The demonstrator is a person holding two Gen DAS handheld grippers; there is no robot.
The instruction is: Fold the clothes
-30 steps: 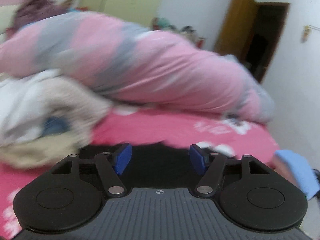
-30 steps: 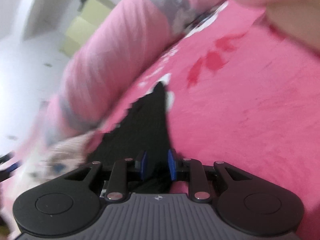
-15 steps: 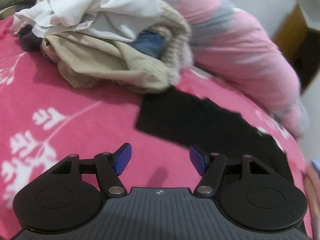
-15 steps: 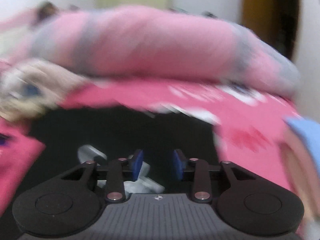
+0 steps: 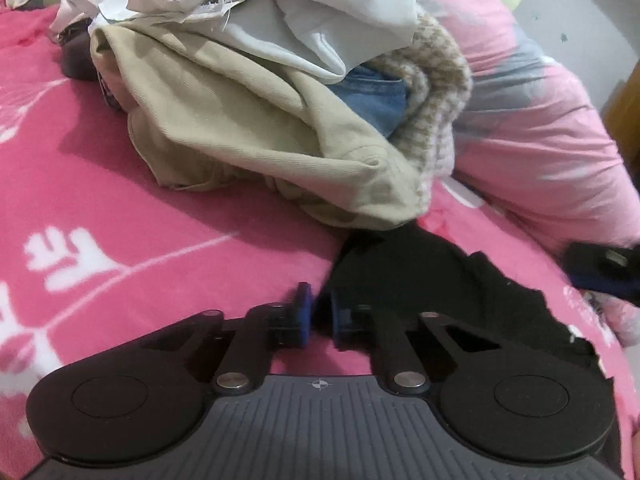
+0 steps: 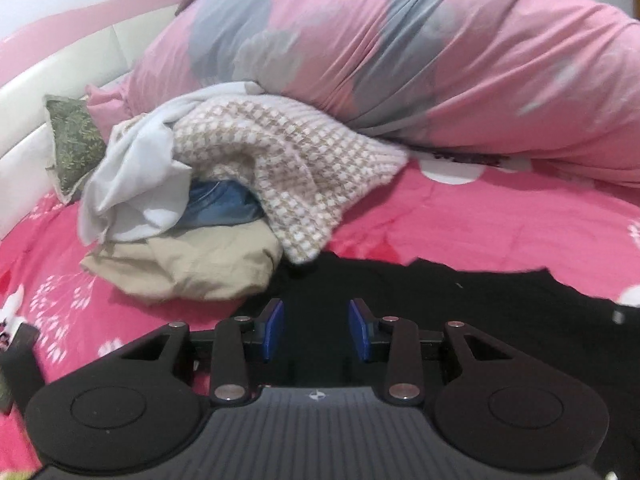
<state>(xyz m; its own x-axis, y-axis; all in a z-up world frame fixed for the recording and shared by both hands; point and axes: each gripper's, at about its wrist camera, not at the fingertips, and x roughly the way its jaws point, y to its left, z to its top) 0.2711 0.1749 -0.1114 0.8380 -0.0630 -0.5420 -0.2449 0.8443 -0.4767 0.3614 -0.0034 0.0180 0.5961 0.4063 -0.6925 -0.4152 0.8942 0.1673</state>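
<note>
A bed covered by a bright pink bedspread (image 5: 132, 208) with white plant motifs fills both wrist views.

In the left wrist view, from left to right: the bedspread lies bare at the left. At top centre sits a heap of unfolded clothes, with a white shirt (image 5: 320, 12) on top, a beige garment (image 5: 248, 128) spilling forward beneath it, a scrap of blue denim (image 5: 372, 96) and a cream-and-tan checked knit sweater (image 5: 436, 92) on the heap's right side. In front of the heap, a black garment (image 5: 420, 272) lies flat on the bedspread and runs toward the right edge. The left gripper (image 5: 318, 314) sits at that garment's near left corner, its blue pads drawn almost together on the corner's edge, having just closed. Further right, a pink and grey duvet (image 5: 540, 132) is bunched up, and a blurred dark piece of the other tool shows at the far right.

In the right wrist view, from left to right: a green patterned cushion (image 6: 74, 144) leans by the white headboard (image 6: 60, 76), then the same clothes heap, then the rolled duvet across the back. The right gripper (image 6: 316, 330) hovers above the black garment, its pads parted with only the fabric's surface seen between them, gripping nothing; its jaws have just been opening.
</note>
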